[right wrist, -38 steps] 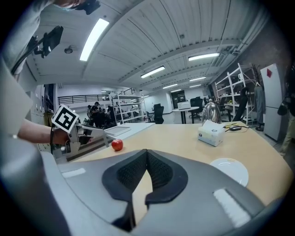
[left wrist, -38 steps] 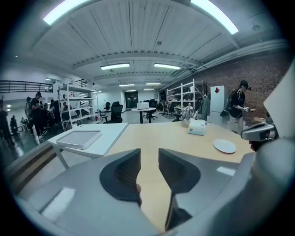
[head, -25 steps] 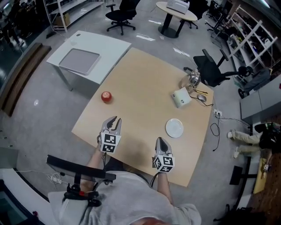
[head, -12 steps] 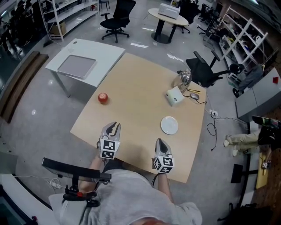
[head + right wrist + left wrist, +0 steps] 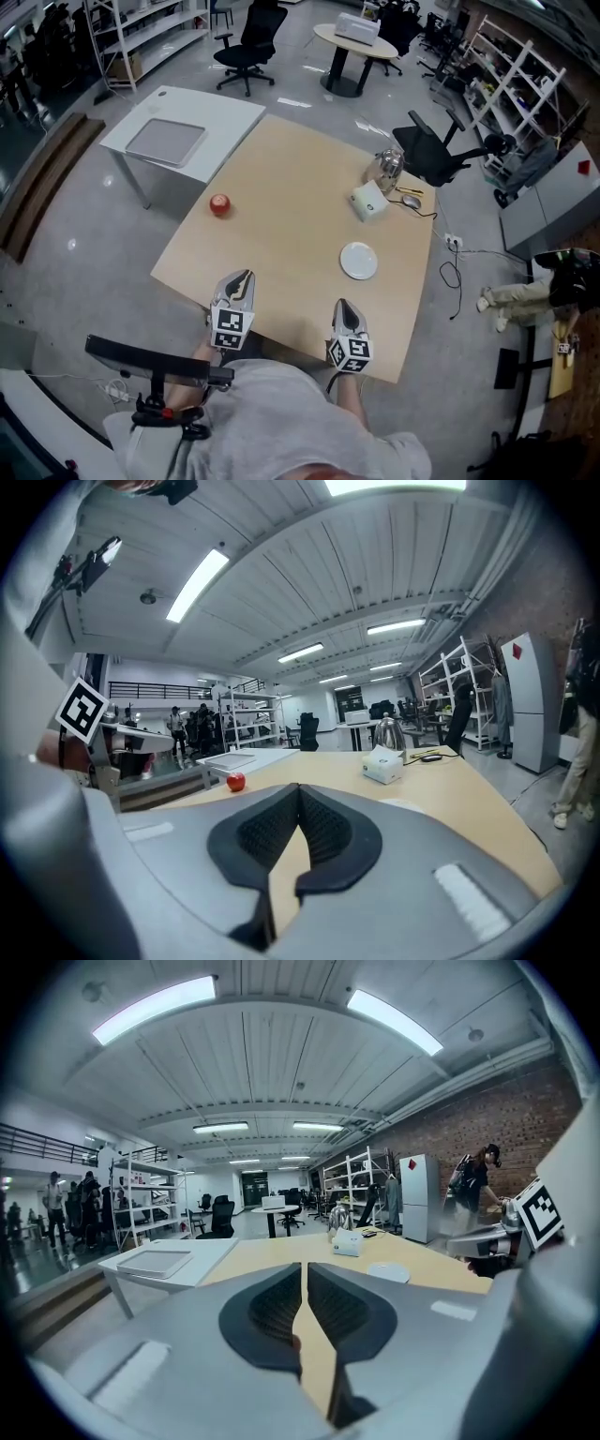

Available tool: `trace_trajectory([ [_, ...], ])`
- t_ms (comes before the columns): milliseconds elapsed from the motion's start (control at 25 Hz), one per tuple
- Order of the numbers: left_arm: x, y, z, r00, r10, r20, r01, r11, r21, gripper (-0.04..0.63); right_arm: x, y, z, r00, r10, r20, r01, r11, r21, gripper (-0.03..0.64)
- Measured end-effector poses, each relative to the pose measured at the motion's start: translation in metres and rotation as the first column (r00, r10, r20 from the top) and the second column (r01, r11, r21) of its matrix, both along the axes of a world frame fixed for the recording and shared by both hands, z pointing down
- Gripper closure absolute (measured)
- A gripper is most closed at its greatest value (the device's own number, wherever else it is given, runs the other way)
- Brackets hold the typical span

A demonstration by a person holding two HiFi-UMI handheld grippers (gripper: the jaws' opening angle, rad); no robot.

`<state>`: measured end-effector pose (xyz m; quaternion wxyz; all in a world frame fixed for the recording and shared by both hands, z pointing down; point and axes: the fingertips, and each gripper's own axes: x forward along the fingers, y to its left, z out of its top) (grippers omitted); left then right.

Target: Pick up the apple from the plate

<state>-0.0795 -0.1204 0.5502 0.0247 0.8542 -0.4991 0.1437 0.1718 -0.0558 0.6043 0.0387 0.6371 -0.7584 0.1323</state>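
Wood, pale and smooth, forms the broad tabletop (image 5: 291, 178) in the head view. The round red apple (image 5: 219, 205) sits on the bare wood near the table's left edge, well apart from the flat white plate (image 5: 358, 261) to the right. Beyond the plate stand a boxy white tissue box (image 5: 369, 201) and a shiny metal kettle (image 5: 384, 169). The left gripper (image 5: 242, 277) and right gripper (image 5: 342, 305), grey with marker cubes, hover at the near edge, well apart from the apple.

In the left gripper view the ribbed dark pads are closing, with only a thin slit between them and nothing in it. The plate lies ahead to their right.

In the right gripper view the ribbed pads meet at their tips and hold nothing. This view shows the apple, small and glossy, ahead on the table to the left.
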Motion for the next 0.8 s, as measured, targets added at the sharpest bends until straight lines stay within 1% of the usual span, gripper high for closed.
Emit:
trace_trajectory([
  [280,-0.005,0.015,-0.003,1.000,-0.006,-0.002,0.006,1.000,0.011,0.577,0.000,0.018,0.001,1.000,0.000,0.001,0.000,1.000,0.005,0.611],
  [800,-0.002,0.031,-0.007,1.000,0.010,0.005,-0.010,1.000,0.028,0.577,-0.004,0.032,0.004,1.000,-0.017,-0.007,0.017,1.000,0.005,0.611],
])
